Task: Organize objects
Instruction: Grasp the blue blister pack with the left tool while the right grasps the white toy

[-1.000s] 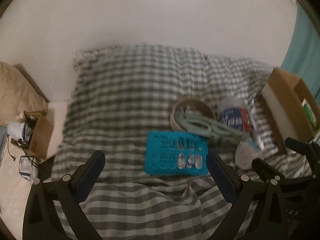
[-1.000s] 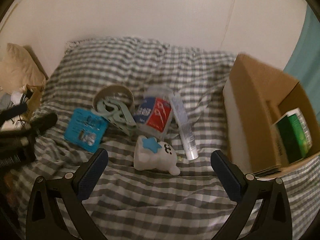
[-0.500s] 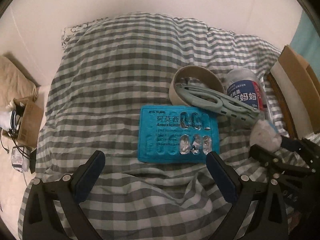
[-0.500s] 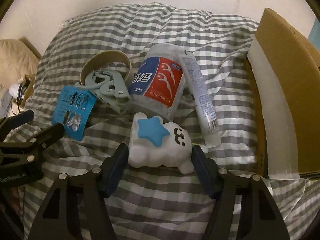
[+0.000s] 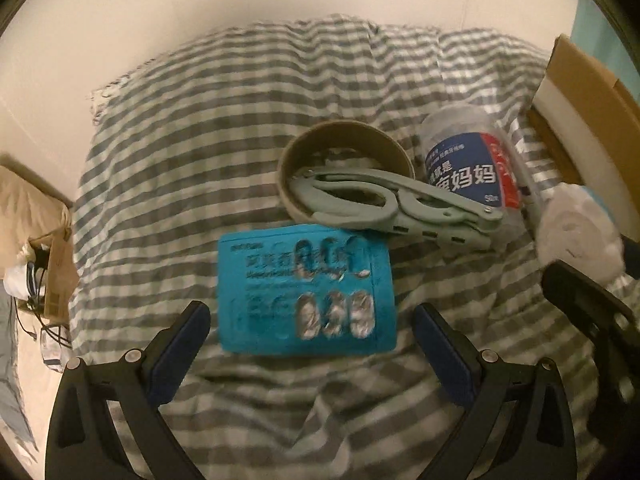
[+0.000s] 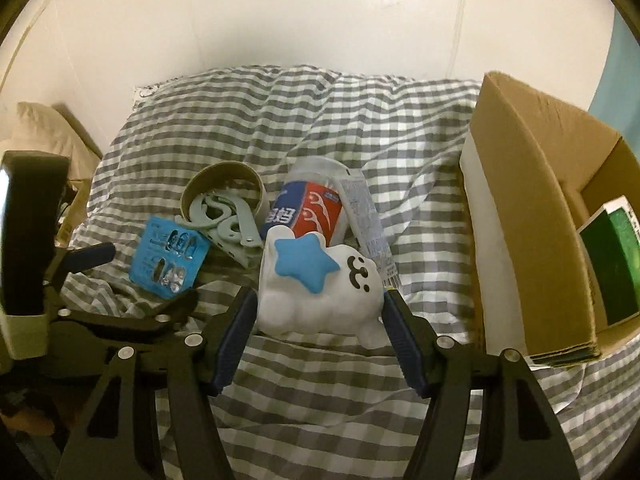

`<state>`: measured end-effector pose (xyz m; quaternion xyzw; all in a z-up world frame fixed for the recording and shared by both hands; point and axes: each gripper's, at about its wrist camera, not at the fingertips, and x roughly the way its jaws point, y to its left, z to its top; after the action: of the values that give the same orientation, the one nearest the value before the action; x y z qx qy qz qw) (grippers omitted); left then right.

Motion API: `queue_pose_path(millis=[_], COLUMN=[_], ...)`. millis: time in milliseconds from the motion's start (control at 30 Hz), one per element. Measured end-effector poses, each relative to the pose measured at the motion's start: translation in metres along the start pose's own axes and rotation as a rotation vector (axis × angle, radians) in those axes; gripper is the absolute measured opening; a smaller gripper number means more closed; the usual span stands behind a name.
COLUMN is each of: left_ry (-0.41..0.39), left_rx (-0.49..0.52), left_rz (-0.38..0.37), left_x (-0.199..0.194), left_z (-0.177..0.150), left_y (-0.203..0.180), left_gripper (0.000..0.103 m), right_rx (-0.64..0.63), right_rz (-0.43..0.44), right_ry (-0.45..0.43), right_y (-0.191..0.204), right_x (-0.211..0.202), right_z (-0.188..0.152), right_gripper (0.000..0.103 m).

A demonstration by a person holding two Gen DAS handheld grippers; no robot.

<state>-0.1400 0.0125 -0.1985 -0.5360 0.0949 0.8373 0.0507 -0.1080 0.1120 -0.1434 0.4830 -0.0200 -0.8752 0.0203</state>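
A white plush toy with a blue star sits between the fingers of my right gripper, which is shut on it and holds it above the checked bedspread; the toy also shows in the left wrist view. A blue pill blister pack lies flat on the bed just ahead of my left gripper, which is open around its near edge. The pack also shows in the right wrist view. Behind it lie a green folding hanger, a cardboard tape ring, a floss jar and a tube.
An open cardboard box stands on the bed at the right with a green book inside. The white wall runs behind the bed. A small box of clutter sits on the floor at the left.
My right gripper closed on the plush toy and lifted it off the bed. My left gripper moved forward and down toward the blister pack.
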Motion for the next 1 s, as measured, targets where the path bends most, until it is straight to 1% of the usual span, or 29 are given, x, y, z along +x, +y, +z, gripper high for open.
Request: queue_pose_path(millis=[67, 167, 200, 233, 267, 333, 367, 400, 433, 467, 500, 533, 600, 767, 933, 1000], left_ry=[0.022, 0.033, 0.022, 0.011, -0.001, -0.022, -0.037, -0.05, -0.071, -0.097, -0.111, -0.12, -0.129, -0.155, -0.199, -0.216], left_rx=[-0.004, -0.006, -0.008, -0.012, -0.022, -0.05, -0.066, -0.075, -0.084, -0.091, -0.093, -0.09, -0.086, -0.099, -0.134, -0.15], left_rz=[-0.016, -0.021, -0.023, -0.026, -0.032, -0.035, -0.029, -0.031, -0.029, -0.014, 0.004, 0.015, 0.0, -0.014, -0.074, -0.099], left_x=[0.011, 0.016, 0.013, 0.01, 0.005, -0.005, -0.011, -0.017, -0.025, -0.033, -0.039, -0.044, -0.053, -0.081, -0.121, -0.139], left_z=[0.006, 0.008, 0.007, 0.006, 0.004, 0.001, -0.001, -0.003, -0.005, -0.008, -0.01, -0.012, -0.018, -0.032, -0.038, -0.04], left_y=[-0.002, -0.002, -0.001, 0.001, 0.004, 0.012, 0.017, 0.02, 0.024, 0.027, 0.03, 0.034, 0.041, 0.05, 0.055, 0.055], left_gripper=[0.103, 0.097, 0.091, 0.082, 0.076, 0.055, 0.051, 0.045, 0.038, 0.032, 0.023, 0.018, 0.011, 0.009, 0.008, 0.008], right_rx=[0.014, 0.014, 0.01, 0.008, 0.005, 0.0, -0.004, -0.012, -0.02, -0.029, -0.037, -0.045, -0.056, -0.086, -0.103, -0.096], right_rz=[0.007, 0.004, 0.003, 0.002, 0.001, -0.002, -0.006, -0.009, -0.01, -0.013, -0.018, -0.024, -0.028, -0.003, 0.022, 0.045], right_ry=[0.003, 0.01, 0.012, 0.013, 0.013, 0.013, 0.012, 0.013, 0.016, 0.019, 0.019, 0.018, 0.015, 0.008, -0.037, -0.055], right_y=[-0.002, -0.002, -0.002, -0.002, -0.001, -0.001, 0.0, 0.002, 0.003, 0.005, 0.007, 0.009, 0.012, 0.022, 0.032, 0.032], right_x=[0.002, 0.004, 0.004, 0.003, 0.003, 0.002, 0.001, 0.001, 0.0, 0.0, -0.002, -0.003, -0.008, -0.029, -0.067, -0.084], right_z=[0.0, 0.0, 0.0, -0.001, -0.001, -0.002, -0.002, -0.003, -0.005, -0.007, -0.008, -0.01, -0.012, -0.013, -0.011, -0.01], right_gripper=[0.064, 0.064, 0.064, 0.064, 0.064, 0.064, 0.064, 0.064, 0.064, 0.064, 0.064, 0.064, 0.064, 0.064, 0.064, 0.064])
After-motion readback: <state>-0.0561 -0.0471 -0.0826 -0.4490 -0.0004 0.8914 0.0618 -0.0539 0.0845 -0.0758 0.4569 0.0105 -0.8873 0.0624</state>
